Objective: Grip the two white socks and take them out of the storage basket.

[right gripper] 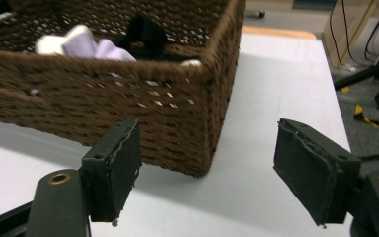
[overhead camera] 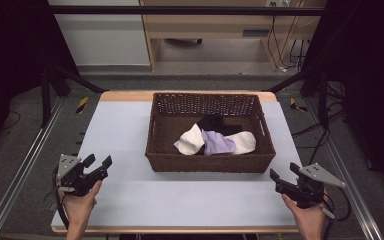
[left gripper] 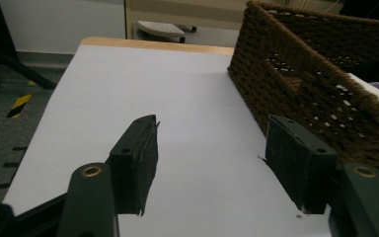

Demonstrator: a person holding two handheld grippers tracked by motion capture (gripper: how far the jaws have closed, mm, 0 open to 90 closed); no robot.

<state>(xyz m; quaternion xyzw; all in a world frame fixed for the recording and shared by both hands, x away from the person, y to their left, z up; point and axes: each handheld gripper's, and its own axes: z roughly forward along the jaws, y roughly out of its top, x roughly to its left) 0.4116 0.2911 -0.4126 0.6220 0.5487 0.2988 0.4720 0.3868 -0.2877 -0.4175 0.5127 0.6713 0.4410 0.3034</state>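
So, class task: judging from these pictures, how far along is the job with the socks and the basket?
Done: nothing visibly; the white sock, lilac sock and black sock all lie in the wicker basket. In hand: nothing; the left gripper and right gripper are open, beside the basket. Left: reaching in for a sock, probably.

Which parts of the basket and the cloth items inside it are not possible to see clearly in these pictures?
- High view: the basket near wall hides the floor just behind it.
- High view: the black cloth lies partly under the white cloth and purple cloth; its shape is unclear.
- Left gripper view: the basket's right part is cut off by the edge.
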